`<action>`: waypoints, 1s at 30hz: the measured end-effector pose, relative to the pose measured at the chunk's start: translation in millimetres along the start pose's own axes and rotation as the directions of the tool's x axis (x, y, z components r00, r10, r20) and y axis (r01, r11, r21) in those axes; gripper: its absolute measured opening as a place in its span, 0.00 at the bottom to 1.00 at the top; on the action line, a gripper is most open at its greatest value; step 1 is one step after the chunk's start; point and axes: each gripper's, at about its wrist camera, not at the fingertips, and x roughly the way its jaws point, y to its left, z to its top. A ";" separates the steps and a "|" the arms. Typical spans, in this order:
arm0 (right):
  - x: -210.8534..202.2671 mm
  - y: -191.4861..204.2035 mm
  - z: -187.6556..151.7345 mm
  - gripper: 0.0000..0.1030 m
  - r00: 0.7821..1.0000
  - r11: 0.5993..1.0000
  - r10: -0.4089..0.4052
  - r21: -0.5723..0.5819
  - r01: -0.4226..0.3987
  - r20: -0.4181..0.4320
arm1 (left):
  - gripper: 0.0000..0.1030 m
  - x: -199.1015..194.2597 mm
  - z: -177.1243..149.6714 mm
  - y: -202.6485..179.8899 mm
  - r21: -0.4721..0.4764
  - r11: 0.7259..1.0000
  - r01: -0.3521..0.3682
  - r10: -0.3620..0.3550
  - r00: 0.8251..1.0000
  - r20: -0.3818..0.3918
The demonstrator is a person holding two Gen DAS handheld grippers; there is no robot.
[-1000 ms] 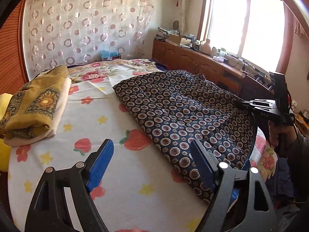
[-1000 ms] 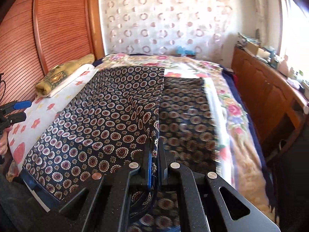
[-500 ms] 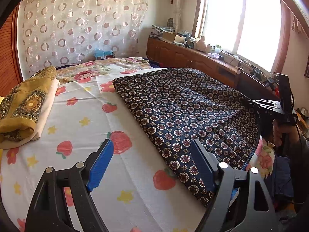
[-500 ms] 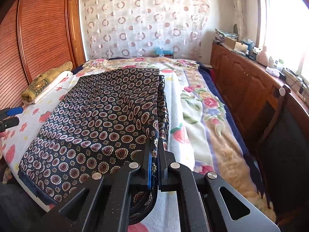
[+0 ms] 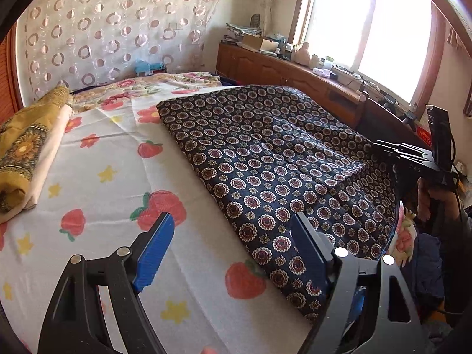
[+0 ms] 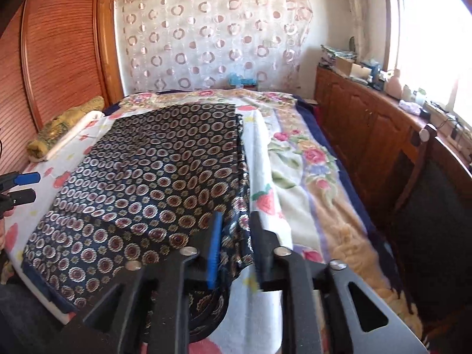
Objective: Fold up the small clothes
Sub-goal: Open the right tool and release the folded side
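A dark blue cloth with round flower medallions [image 5: 274,162] lies folded over and flat on the bed, reaching its near edge; it also shows in the right wrist view [image 6: 153,177]. My left gripper [image 5: 230,250] is open and empty, hovering over the strawberry sheet [image 5: 112,194] just left of the cloth's near corner. My right gripper [image 6: 234,247] has its jaws parted, with the cloth's right edge lying loose between them. The right gripper also shows at the far right of the left wrist view [image 5: 413,159].
A folded yellow patterned cloth [image 5: 20,153] on a cream one lies at the bed's left side. A wooden cabinet [image 6: 368,124] with clutter runs along the window wall. A dark chair [image 6: 436,194] stands at the right. A flowered blanket [image 6: 309,162] covers the bed's right part.
My right gripper was shut on the cloth's edge and has now opened, letting it go. The cloth has been laid down flat. The left gripper has drifted a little over the sheet.
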 end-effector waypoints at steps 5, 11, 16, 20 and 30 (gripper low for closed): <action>5.8 -7.4 -2.6 0.38 1.000 0.999 0.011 0.036 -0.010 -0.019 | 0.68 27.9 9.9 -3.7 0.020 1.000 0.012 -0.010 0.997 -0.073; 11.4 -10.2 -7.4 0.40 0.998 0.999 0.019 0.038 -0.017 -0.052 | 0.55 44.8 17.4 -4.9 0.006 0.998 0.056 -0.054 0.991 -0.121; 19.0 -13.2 -9.9 0.41 0.995 0.998 0.045 0.053 -0.040 -0.088 | 0.51 46.1 18.1 -6.9 -0.003 0.998 0.067 -0.067 0.989 -0.131; 20.5 -19.1 -5.5 0.41 0.993 0.997 0.056 0.066 -0.049 -0.101 | 0.50 45.0 16.0 -5.0 -0.017 0.997 0.072 -0.074 0.989 -0.127; 21.2 -25.7 -9.0 0.41 0.986 0.986 0.139 0.104 -0.129 -0.095 | 0.33 36.4 7.5 -4.9 -0.075 0.992 0.106 -0.114 0.985 -0.126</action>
